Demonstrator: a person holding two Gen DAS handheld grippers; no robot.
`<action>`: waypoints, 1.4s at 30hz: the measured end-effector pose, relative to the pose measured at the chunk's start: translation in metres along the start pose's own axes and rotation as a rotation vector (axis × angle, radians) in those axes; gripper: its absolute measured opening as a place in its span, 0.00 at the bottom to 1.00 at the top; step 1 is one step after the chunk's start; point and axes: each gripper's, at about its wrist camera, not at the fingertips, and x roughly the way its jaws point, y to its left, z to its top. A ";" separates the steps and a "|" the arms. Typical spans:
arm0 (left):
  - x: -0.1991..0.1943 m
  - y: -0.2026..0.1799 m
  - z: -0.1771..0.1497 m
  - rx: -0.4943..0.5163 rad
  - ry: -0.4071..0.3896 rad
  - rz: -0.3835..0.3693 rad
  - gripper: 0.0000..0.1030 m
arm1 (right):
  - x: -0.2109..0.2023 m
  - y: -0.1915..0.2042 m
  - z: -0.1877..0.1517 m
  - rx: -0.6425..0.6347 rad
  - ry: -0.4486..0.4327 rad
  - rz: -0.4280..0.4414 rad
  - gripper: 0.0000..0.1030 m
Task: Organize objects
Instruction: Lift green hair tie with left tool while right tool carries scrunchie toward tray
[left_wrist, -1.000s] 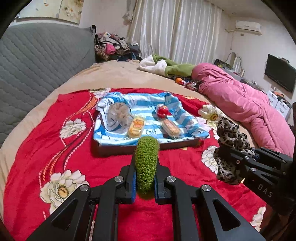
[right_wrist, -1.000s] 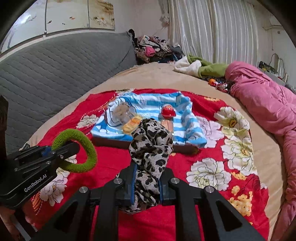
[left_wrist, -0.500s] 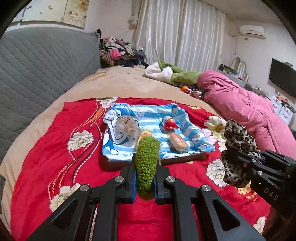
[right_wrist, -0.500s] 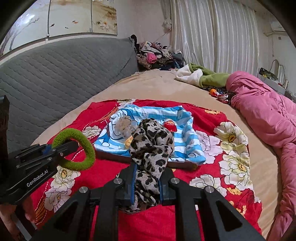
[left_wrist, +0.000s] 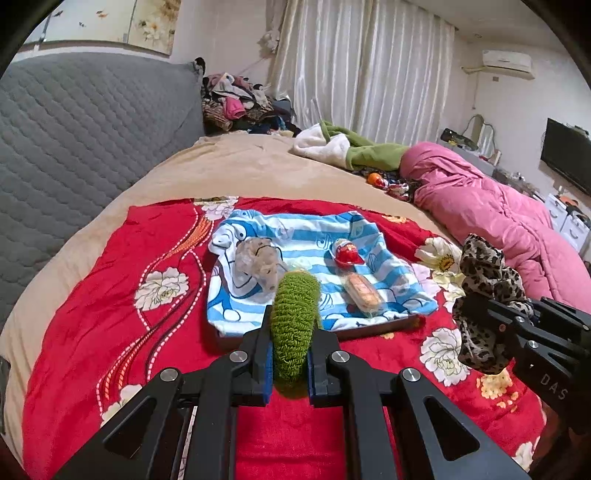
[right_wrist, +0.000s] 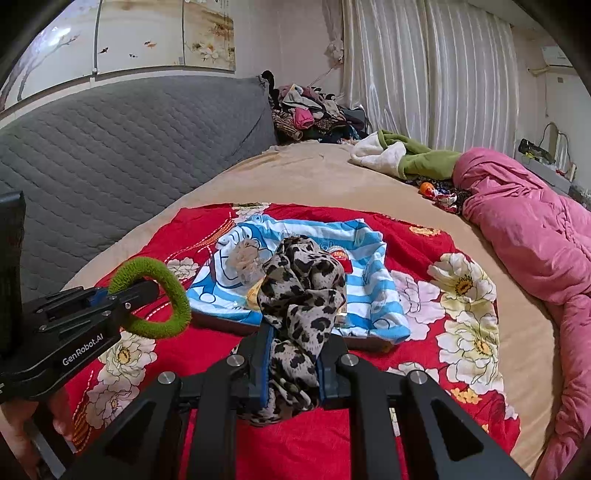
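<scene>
With your left hand-held gripper (left_wrist: 290, 354) clamped on the green scrunchie (left_wrist: 293, 325) and your right hand-held gripper (right_wrist: 293, 363) clamped on the leopard scrunchie (right_wrist: 301, 295), carry both level toward the striped tray (left_wrist: 391, 325) at centre frame, releasing only once over bare cloth

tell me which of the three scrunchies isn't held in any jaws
The beige fuzzy scrunchie, lying on the blue striped cloth. The green scrunchie is clamped in the left gripper, and the leopard-print scrunchie in the right gripper.

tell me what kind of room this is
Most likely a lived-in bedroom: a wide bed with a grey quilted headboard, a pink duvet bunched along one side, and clothes heaped by the curtains.
</scene>
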 end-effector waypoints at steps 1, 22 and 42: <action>0.001 0.000 0.002 0.000 -0.003 0.001 0.12 | 0.000 -0.001 0.002 -0.001 -0.003 -0.001 0.17; 0.041 0.007 0.037 0.023 -0.008 0.026 0.12 | 0.029 0.004 0.045 -0.052 -0.028 0.001 0.17; 0.082 0.013 0.066 0.043 -0.006 0.042 0.12 | 0.064 0.005 0.079 -0.063 -0.053 0.019 0.17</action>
